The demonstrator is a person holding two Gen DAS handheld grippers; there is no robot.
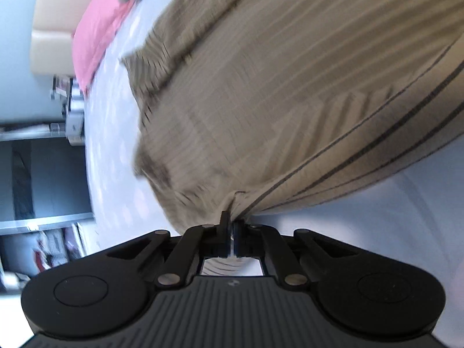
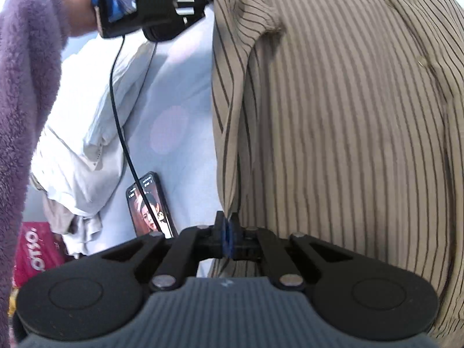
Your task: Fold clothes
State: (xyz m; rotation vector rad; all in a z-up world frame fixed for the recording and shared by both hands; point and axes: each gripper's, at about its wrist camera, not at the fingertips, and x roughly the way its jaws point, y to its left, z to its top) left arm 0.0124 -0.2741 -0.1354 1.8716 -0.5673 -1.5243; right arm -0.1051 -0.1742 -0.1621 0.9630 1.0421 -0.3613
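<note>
My left gripper (image 1: 231, 223) and right gripper (image 2: 226, 226) each pinch an edge of the striped shirt (image 2: 333, 116), which spreads toward twelve o'clock over the bed (image 1: 116, 133), I think for folding it.

Text inventory, as I read it: red pack (image 2: 34, 249) at lower left of the right wrist view, white letters "OTTO", partly cut off, sideways. Nothing else legible.

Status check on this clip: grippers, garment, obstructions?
Left gripper and right gripper both shut on striped shirt. Phone and cable beside it on bed.
</note>
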